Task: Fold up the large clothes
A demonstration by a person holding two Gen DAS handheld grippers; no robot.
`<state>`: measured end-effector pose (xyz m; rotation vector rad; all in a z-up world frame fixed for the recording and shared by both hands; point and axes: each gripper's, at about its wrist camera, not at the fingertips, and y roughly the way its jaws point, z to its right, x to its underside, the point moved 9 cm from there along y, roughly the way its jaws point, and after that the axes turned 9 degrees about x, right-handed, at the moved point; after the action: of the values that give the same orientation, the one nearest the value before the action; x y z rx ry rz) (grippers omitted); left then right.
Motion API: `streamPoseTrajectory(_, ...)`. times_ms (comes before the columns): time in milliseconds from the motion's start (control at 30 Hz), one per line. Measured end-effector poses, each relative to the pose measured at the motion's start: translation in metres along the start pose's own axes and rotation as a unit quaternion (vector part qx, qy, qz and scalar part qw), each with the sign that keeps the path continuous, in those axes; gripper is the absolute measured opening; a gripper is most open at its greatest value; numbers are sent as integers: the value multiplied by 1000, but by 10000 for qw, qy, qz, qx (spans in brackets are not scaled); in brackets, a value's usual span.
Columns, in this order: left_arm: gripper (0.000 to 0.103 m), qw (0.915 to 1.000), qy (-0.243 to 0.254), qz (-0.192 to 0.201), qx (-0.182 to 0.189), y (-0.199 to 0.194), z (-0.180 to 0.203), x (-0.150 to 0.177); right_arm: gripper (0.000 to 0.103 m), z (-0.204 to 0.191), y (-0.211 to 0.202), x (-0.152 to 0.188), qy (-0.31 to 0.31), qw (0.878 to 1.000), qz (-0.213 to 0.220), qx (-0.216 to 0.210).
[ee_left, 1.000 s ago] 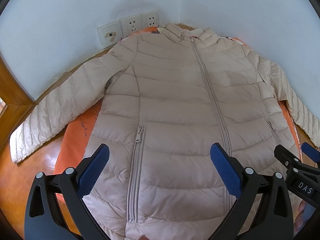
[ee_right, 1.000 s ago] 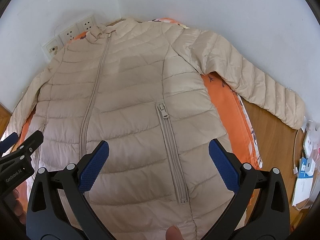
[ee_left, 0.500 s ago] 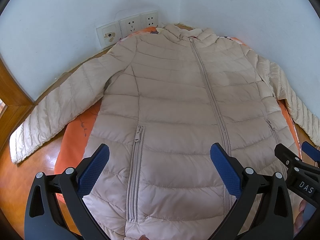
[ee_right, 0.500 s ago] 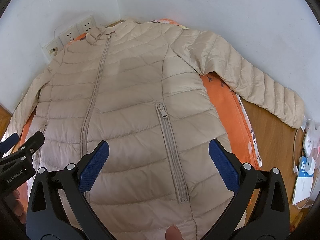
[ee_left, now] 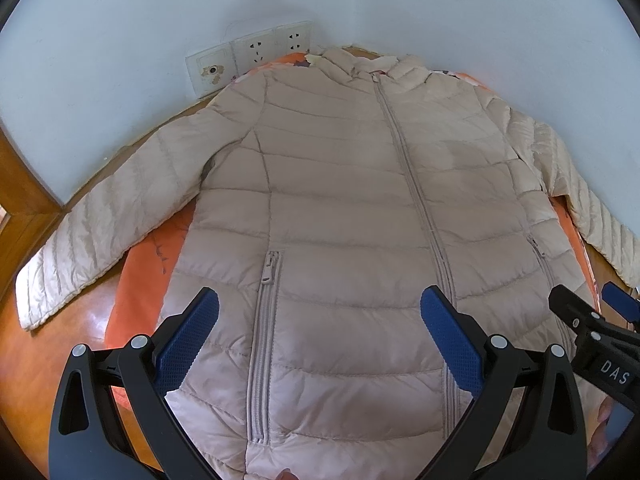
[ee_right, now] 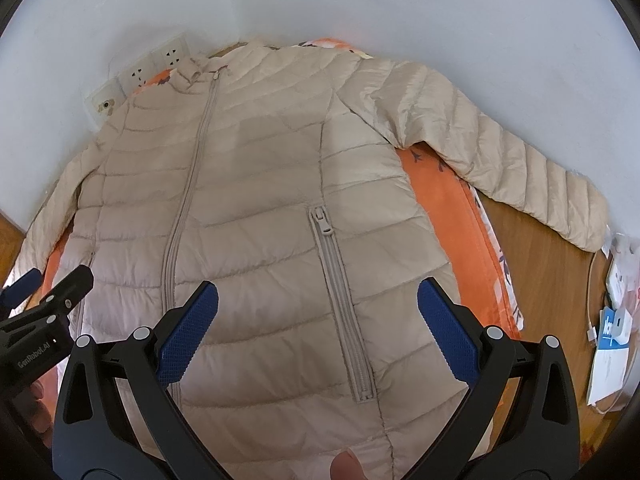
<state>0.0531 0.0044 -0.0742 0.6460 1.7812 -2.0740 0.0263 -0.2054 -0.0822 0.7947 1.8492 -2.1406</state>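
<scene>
Almost nothing had moved since earlier frames. We held the left gripper (ee_left: 318,334) and right gripper (ee_right: 318,330) spread, gripping nothing, above the jacket (ee_left: 360,216); labels read "DAS", "GenRobot.AI". It lay on the orange cloth (ee_right: 452,216), collar toward the wall sockets (ee_left: 276,46).

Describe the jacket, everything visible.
The jacket is a beige quilted puffer with a shiny, padded look. It lies flat, front up, zipped shut, collar toward the wall corner. Both sleeves are spread out sideways, their cuffs reaching the wooden floor. Two zipped side pockets are closed. Its body rests on an orange cloth. The left gripper and right gripper hover over the lower part, jaws open, not gripping it.
</scene>
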Motion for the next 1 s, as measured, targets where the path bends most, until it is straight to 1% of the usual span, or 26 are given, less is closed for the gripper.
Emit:
streamPoseTrajectory(267,97,9999,49,-31,114,4,5,-2,100,12,4,0,185,9998,-105,-25)
streamPoseTrajectory(433,97,9999,9,-58,111,7,5,-3,100,20,5,-2,269,9995,-128,-48)
streamPoseTrajectory(567,97,9999,-69,-68,63,9,2,-5,100,27,11,1,334,9992,-229,-30)
streamPoseTrajectory(733,97,9998,-175,-74,34,13,-2,-12,100,47,15,-1,549,9982,-239,-6)
streamPoseTrajectory(833,97,9998,-185,-52,45,15,0,-16,100,62,20,0,686,9971,-325,-11)
streamPoseTrajectory(1000,97,9998,-167,-60,31,21,5,-22,100,96,28,-5,962,9949,-290,132)
